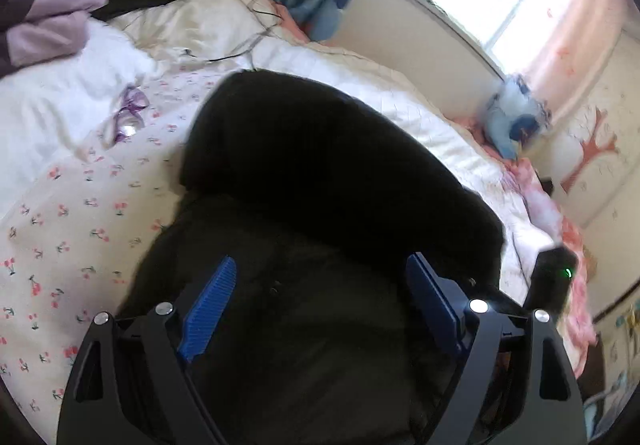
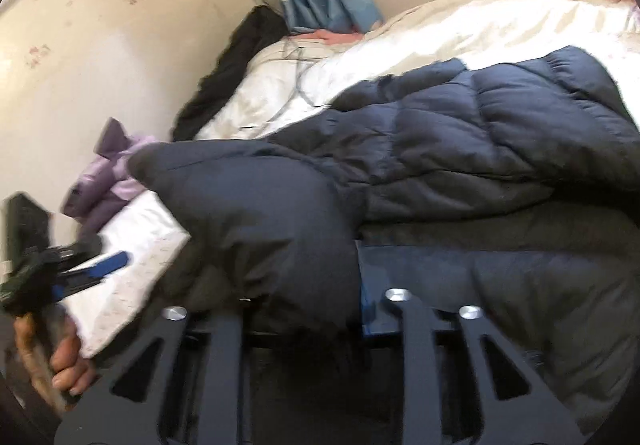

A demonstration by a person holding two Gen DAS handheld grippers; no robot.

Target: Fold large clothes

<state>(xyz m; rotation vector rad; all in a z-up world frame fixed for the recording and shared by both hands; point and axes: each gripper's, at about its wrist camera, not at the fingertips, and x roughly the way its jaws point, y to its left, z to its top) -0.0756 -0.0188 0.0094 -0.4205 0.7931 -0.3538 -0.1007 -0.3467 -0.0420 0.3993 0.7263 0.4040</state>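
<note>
We see the bed (image 1: 60, 237) under a cherry-print sheet, and the dark puffer jacket (image 2: 460, 149) lies across it, near our grippers. Our left gripper (image 1: 320, 309) stands wide open above the jacket, gripping nothing. Our right gripper (image 2: 304, 285) is buried in a jacket fold; we cannot tell its opening. Purple glasses (image 1: 128, 117) lie far left.

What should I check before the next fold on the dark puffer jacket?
1. Right hand-held gripper gripping the dark puffer jacket: ok, fabric bunched between its fingers.
2. Left hand-held gripper gripping: not ok, jaws open above the jacket.
3. Jacket lying flat on the bed: not ok, bunched.
4. Purple glasses clear of the jacket: ok, lying apart.
5. Cables clear: ok, up by the pillow.
6. Sleeves tucked: cannot tell.
</note>
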